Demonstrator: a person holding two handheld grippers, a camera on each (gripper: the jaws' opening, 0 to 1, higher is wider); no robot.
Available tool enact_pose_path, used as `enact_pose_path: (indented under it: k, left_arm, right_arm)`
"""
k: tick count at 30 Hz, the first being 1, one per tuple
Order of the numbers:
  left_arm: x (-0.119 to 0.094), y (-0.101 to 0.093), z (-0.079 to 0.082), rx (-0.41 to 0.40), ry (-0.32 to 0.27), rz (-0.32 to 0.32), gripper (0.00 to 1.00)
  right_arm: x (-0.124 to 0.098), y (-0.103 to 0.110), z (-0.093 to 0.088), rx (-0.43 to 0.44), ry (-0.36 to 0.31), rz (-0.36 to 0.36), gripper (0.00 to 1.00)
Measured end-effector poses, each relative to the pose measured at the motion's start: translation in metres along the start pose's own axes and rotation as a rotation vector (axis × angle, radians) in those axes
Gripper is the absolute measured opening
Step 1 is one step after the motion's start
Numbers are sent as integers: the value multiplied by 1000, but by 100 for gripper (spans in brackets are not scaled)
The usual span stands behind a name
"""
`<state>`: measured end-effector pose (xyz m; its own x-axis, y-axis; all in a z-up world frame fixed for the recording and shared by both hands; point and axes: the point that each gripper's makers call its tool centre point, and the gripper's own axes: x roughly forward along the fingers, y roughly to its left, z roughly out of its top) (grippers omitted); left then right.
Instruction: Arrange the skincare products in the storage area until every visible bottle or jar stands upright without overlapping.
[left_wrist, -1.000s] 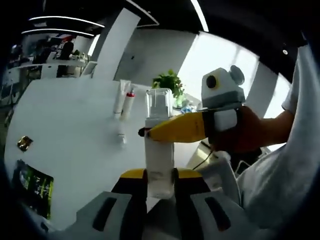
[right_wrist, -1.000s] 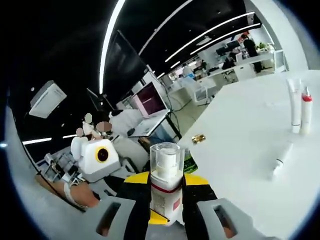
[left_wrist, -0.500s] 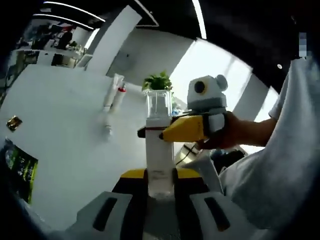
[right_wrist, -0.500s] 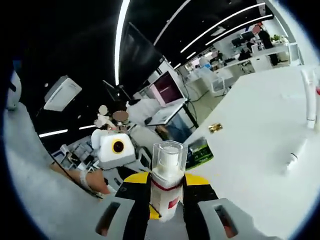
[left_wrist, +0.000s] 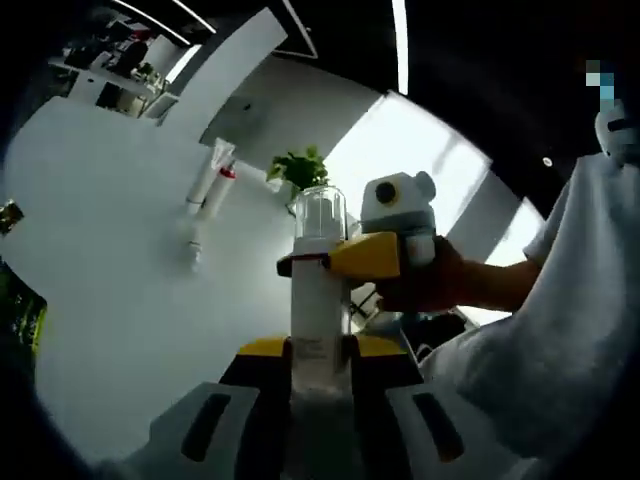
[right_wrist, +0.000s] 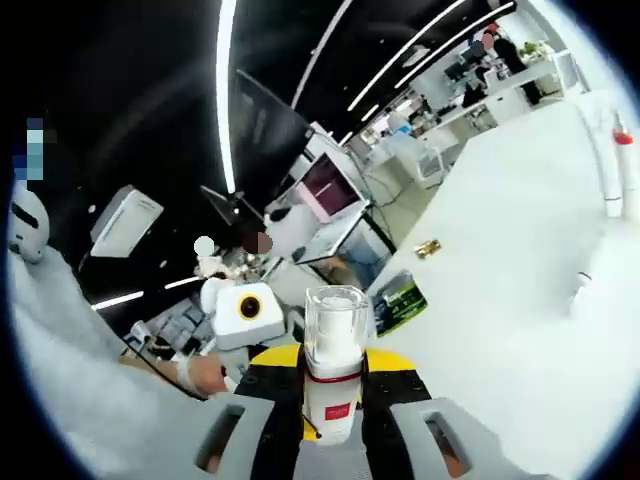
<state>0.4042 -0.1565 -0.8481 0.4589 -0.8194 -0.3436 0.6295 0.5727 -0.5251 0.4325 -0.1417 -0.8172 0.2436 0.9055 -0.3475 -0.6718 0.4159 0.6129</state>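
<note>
A white pump bottle (left_wrist: 318, 310) with a clear cap (left_wrist: 320, 212) and a red neck band is held off the white table (left_wrist: 90, 260). My left gripper (left_wrist: 318, 362) is shut on its lower body. My right gripper (left_wrist: 310, 263), yellow-fingered, reaches in from the right and is shut on the neck just under the cap. In the right gripper view the same bottle (right_wrist: 332, 400) stands between my right gripper's (right_wrist: 333, 398) jaws, cap (right_wrist: 335, 322) upward. Two tall tubes (left_wrist: 207, 183) stand on the table and a small tube (left_wrist: 193, 250) lies near them.
A potted plant (left_wrist: 300, 170) sits past the table's far edge. A small gold item (right_wrist: 428, 247) and a green packet (right_wrist: 400, 300) lie near the table's edge. A person's hand (right_wrist: 200, 375) and pale sleeve (left_wrist: 540, 360) are close by. Desks and screens fill the room behind.
Both views have tilted as the hands moved together; the table and tubes slid toward the edges of the views. The bottle stays gripped by both grippers, with no change in hold.
</note>
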Motion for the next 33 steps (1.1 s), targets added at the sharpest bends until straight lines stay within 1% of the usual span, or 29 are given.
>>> enact_pose_path:
  k: [1,2,3,4,5,6,7,8,10,11,14,15,16,17,19,21,24,25,26,27,28,29,30,31,33]
  left_arm:
    - [2,3,0,24,14,27,19]
    - [3,3,-1,58,41,54,19]
    - [4,4,-1,88,54,75,19]
    - [6,5,0,137,72,105,19]
    - [7,6,1,173,82,123,19]
    - [9,5,1,192,84,133,19]
    - [10,5,2,202,85,139,19]
    - [11,7,4,200,82,157,19]
    - [11,8,3,211,93,163,19]
    - [10,9,3,206,96,169,18]
    - [6,12,0,205,111,172,18]
    - [3,12,-1,202,104,164,17]
    - [3,9,-1,160,81,143,17]
    - [3,7,0,104,54,119,17]
    - [2,6,2,82,33,96,17]
    - [0,3,4,67,18,72,17]
    - [-2,-5,11,19,-33,2,17]
    - [-5,-10,14,-14,-54,-46,17]
    - [-6,-14,16,-29,-68,-78,17]
    - [-9,-22,19,-57,-87,-149,17]
    - [-12,-32,20,-88,-91,-218,17]
    - [-14,-34,23,-77,-114,-239,17]
    - [-15,-40,22,-81,-109,-277,17]
    - [-15,-42,21,-75,-97,-291,17]
    - [-14,-43,20,-63,-85,-291,17]
  right_arm:
    - [2,-3,0,2,-11,-43,14]
    - [3,-3,0,13,-14,-61,14]
    - [4,-3,1,-5,-16,-75,14]
    - [4,-6,1,-28,-9,-111,14]
    - [3,-8,1,-29,-3,-134,14]
    - [4,-7,3,-25,-13,-137,14]
    - [2,-12,6,1,-31,-173,14]
    - [2,-12,7,17,-40,-181,14]
    - [3,-13,6,11,-34,-192,14]
    - [3,-13,6,26,-40,-200,14]
    - [6,-10,3,32,-30,-190,15]
    - [6,-9,3,31,-29,-183,15]
    - [6,-10,3,56,-22,-175,15]
    - [5,-11,3,60,-23,-165,15]
    - [4,-10,4,65,-24,-146,15]
    - [6,-1,7,11,-23,-78,15]
    - [2,13,12,-53,-4,37,15]
    - [0,16,14,-64,-1,66,15]
    - [-3,24,15,-72,4,131,15]
    - [-6,28,16,-58,11,166,16]
    - [-8,33,17,-57,13,203,17]
    - [-11,39,20,-55,9,247,17]
    - [-13,43,20,-60,15,280,18]
    - [-15,47,17,-62,31,312,18]
    - [-16,47,16,-80,38,304,17]
